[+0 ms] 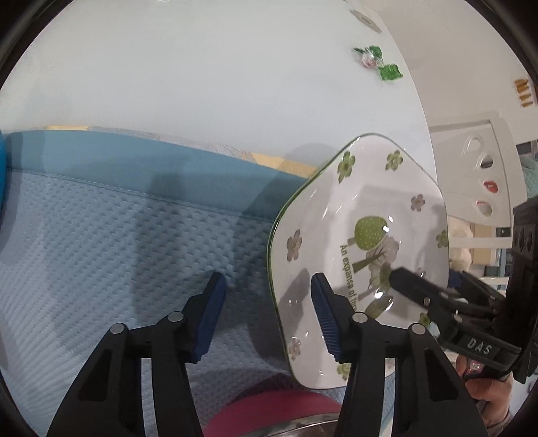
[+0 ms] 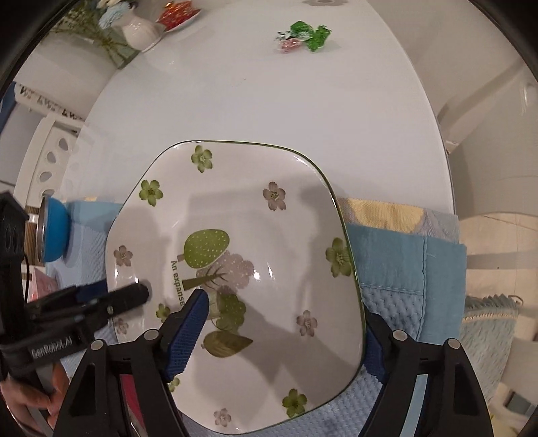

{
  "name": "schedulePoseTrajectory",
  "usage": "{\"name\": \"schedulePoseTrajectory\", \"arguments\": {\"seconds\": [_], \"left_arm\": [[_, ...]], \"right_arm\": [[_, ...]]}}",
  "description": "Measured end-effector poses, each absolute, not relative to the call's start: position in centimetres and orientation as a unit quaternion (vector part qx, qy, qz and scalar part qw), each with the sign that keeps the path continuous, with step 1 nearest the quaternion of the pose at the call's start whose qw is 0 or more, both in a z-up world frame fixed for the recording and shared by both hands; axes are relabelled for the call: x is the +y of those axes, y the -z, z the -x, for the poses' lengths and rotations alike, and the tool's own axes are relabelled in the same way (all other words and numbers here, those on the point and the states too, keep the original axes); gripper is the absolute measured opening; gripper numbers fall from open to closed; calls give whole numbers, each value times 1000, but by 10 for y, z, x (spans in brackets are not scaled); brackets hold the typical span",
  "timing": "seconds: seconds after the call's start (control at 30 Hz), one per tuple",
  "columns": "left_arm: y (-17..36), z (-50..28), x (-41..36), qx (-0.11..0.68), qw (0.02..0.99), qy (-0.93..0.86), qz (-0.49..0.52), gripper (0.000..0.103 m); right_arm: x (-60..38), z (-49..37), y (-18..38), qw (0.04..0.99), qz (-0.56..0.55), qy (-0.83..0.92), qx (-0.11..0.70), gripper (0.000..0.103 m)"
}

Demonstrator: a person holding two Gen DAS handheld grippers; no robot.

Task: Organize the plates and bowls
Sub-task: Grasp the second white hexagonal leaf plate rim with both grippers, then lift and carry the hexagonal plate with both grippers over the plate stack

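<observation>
Both parted — left gripper, right gripper straddling plate edges.

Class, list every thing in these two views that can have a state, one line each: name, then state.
Floral plate: empty, face up, resting on the mat.
Left gripper: open, straddling the plate's rim.
Right gripper: open, straddling the opposite rim.
Blue mat: spread flat under the plate.
Candies: wrapped, lying on the white table.

Bare white tabletop open toward twelve o'clock, green sweet wrappers at one, white vase at eleven
</observation>
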State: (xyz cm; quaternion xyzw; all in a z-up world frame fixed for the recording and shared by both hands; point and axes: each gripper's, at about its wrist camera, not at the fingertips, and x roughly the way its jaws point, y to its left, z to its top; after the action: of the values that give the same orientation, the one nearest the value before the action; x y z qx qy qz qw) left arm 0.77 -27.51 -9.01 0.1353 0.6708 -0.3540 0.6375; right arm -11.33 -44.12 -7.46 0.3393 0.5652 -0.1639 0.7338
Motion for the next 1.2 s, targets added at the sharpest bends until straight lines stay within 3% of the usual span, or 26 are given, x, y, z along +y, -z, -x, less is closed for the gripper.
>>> {"name": "schedulePoseTrajectory", "arguments": {"seconds": [0.13,0.27,0.33,0.47,1.2], "left_arm": [[83,-16,-268,656,658,340,-144,42],[88,-17,-271,657,650,356,-139,20],[85,-13,-274,634,668,353,-166,23],[79,-26,-265,628,676,345,-172,23],[27,-116,-173,622,712,307,-113,25]], "right_arm": [[-432,107,70,737,-356,92,567,77],[-441,106,80,731,-371,122,560,64],[-439,104,76,731,-354,127,570,50],[-435,100,71,737,-346,112,570,46],[-364,13,28,759,-322,39,564,45]]}}
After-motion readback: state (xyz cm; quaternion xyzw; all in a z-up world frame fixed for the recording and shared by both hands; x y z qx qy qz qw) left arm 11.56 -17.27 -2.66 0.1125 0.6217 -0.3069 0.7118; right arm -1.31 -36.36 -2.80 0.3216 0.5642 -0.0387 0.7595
